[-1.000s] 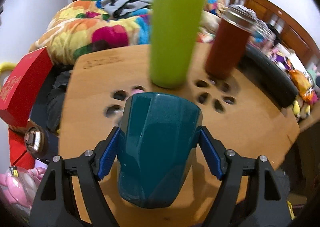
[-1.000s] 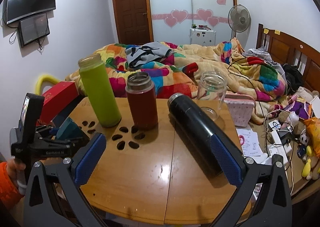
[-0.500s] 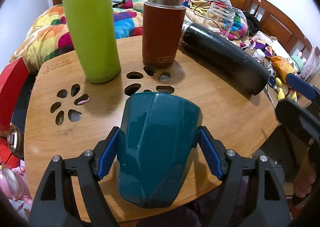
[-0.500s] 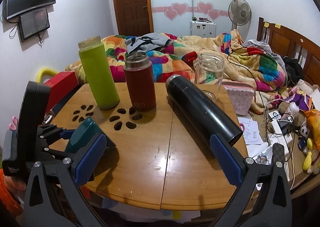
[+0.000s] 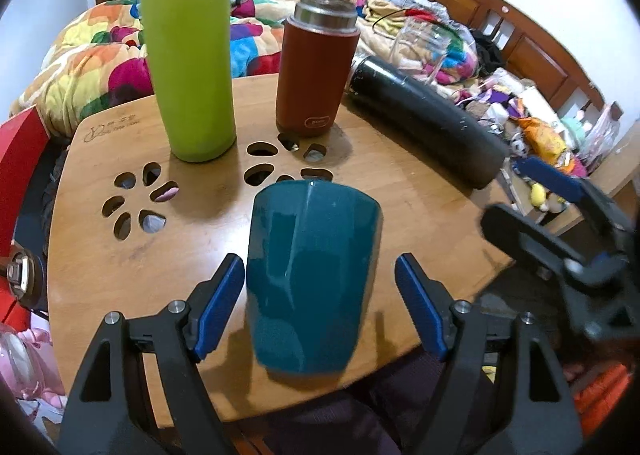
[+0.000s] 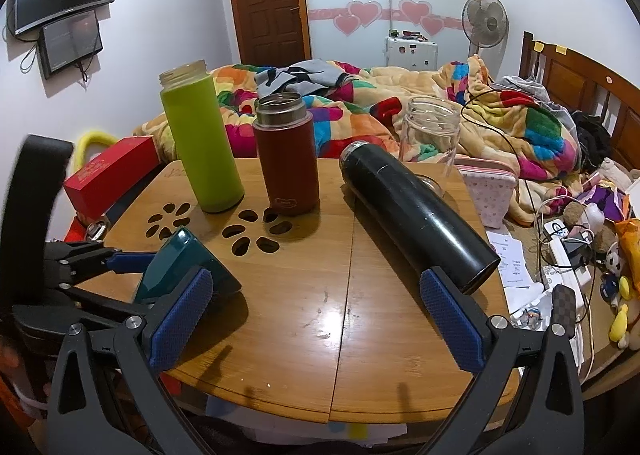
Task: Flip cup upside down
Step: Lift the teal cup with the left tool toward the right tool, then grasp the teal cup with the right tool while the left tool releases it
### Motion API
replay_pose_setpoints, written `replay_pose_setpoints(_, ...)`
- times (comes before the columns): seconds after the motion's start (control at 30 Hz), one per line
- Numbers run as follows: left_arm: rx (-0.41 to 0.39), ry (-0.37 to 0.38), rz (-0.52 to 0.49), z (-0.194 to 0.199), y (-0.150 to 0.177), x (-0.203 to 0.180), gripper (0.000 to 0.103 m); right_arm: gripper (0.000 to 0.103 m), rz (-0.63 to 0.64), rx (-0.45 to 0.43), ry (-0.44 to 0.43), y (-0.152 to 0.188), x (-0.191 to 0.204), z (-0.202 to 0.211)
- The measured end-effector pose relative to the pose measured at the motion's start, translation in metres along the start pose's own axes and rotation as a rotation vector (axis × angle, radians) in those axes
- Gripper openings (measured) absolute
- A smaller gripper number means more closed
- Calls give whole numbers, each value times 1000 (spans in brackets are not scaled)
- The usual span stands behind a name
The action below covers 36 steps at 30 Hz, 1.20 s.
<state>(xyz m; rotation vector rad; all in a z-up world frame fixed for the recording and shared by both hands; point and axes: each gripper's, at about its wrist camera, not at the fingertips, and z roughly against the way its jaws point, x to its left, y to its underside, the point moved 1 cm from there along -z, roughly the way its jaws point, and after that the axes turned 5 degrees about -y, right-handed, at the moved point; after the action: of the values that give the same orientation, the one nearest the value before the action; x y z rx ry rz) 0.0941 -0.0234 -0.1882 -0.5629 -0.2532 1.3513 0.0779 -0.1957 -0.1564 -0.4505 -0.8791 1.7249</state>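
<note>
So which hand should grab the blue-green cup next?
Left. The left gripper is open with a finger on each side of the teal cup, so it probably only needs closing. The right gripper, also open, sits off to one side, nearer the black flask.

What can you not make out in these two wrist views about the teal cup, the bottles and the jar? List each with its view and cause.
- Teal cup, left wrist view: its table contact is hidden by its own body; in the right wrist view the right gripper's finger covers part.
- Green bottle, left wrist view: top blurred, cut by the edge.
- Glass jar: base hidden behind the black flask.
</note>
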Motion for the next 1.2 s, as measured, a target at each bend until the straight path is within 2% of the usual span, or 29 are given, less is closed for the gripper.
replay_pose_setpoints(0.17,-63,-22,71,36,21,25,82,103,-6,16,-33,2,7,-6)
replay_pose_setpoints(0.3,-94,-125,156,47,32,57,82,103,2,43,-63,5,20,-16)
replay_pose_setpoints(0.4,-78,-179,209,37,33,79,79,103,6,62,-105,8,31,-22)
replay_pose_setpoints(0.5,-68,-166,202,24,30,82,73,103,20,80,-143,11,48,-30)
replay_pose_setpoints(0.7,-36,-126,104,9,36,61,60,103,30,113,-179,14,63,-39)
replay_pose_setpoints(0.93,-30,-91,81,6,41,49,51,103,24,144,-215,21,61,-47)
replay_pose_setpoints(1.2,-5,-56,78,-6,45,36,32,98,40,155,-213,25,54,-47)
